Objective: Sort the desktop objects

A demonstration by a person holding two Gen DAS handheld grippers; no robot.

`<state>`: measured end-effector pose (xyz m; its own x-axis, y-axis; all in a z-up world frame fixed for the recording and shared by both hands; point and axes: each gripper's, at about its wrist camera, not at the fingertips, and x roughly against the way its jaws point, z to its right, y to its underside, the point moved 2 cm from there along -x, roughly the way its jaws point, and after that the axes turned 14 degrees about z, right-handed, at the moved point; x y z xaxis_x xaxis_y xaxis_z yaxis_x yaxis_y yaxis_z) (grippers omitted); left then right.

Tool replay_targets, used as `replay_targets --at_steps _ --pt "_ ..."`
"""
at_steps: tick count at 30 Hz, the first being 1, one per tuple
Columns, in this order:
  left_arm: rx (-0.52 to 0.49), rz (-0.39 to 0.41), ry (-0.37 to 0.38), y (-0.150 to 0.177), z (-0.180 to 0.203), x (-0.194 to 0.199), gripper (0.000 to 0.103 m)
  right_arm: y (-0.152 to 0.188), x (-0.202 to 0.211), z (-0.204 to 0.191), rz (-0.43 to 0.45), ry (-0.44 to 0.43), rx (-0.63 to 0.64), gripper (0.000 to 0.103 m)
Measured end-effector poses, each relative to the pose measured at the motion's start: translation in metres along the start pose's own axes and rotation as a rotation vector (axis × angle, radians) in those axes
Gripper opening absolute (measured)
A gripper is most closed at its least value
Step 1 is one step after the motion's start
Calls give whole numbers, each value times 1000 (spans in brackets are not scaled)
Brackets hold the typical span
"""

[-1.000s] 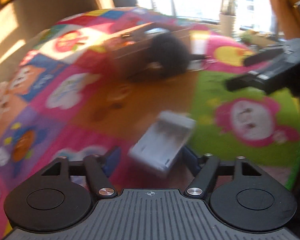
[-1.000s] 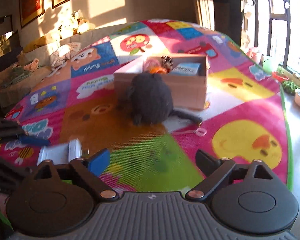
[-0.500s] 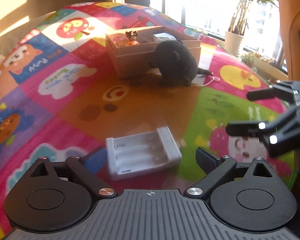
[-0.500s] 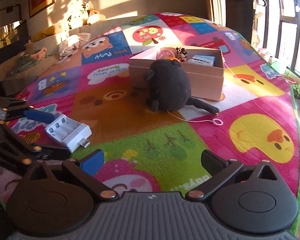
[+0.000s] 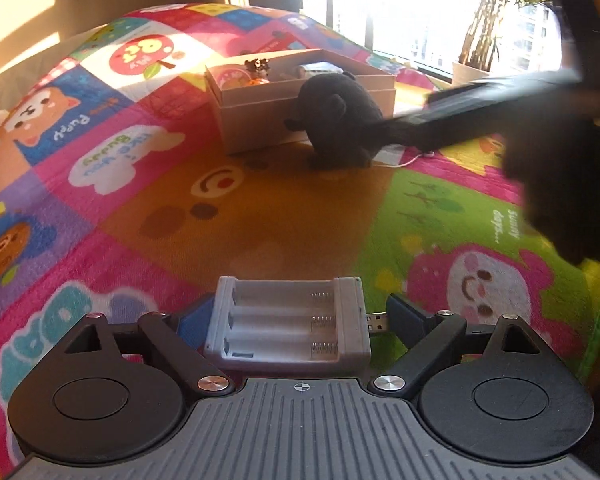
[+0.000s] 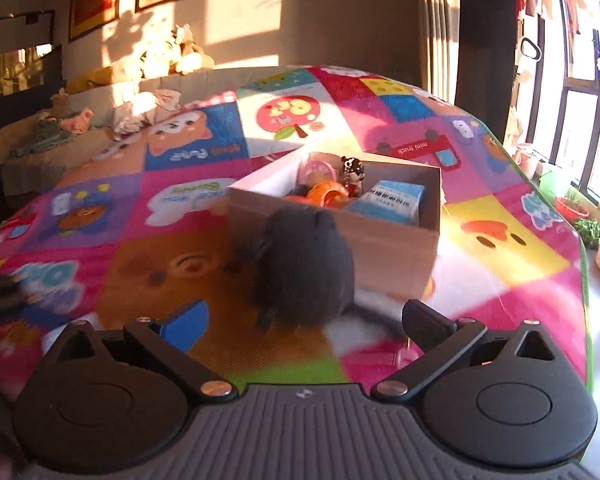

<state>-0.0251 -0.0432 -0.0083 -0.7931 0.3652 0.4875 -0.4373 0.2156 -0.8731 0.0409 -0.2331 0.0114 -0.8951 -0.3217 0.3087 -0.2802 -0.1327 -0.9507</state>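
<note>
Play mat [image 5: 268, 216], bright patchwork of cartoon squares, covers the whole work surface; low sun falls across it from the windows on the right. Left gripper [image 5: 292, 316] sits low over the near edge of the mat with the white battery charger [image 5: 288, 320] lying between its fingers. The charger is flat on the mat, empty bays facing up, its USB plug sticking out toward the right finger. The jaws are closing at this moment; the blue left pad looks to be against or just beside the charger's left end, and a small gap shows between the plug and the right finger, so the pads are not yet pinching it. Right gripper [image 6: 300, 316] has its jaws spread fully wide with nothing between the pads; in the left wrist view it appears as a dark blurred shape [image 5: 532, 120] on the right side, reaching toward the centre of the mat. Directly beyond its fingers sits the black plush toy [image 6: 304, 268], resting on the mat and leaning against the near wall of the cardboard box [image 6: 380, 248]. The box stands open in the middle of the mat and holds a small blue-and-white carton [image 6: 392, 200], something orange [image 6: 328, 194], a small doll figure [image 6: 353, 174] and a pink round item [image 6: 316, 170]. A thin white cord [image 5: 404, 160] lies on the mat right of the plush.
</note>
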Motion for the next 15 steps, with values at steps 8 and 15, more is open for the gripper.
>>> replay_targets --at_steps 8,15 --pt "62 4 9 7 -15 17 96 -6 -65 -8 -130 -2 6 68" --pt "40 21 0 8 -12 16 94 -37 -2 -31 -97 -109 72 66"
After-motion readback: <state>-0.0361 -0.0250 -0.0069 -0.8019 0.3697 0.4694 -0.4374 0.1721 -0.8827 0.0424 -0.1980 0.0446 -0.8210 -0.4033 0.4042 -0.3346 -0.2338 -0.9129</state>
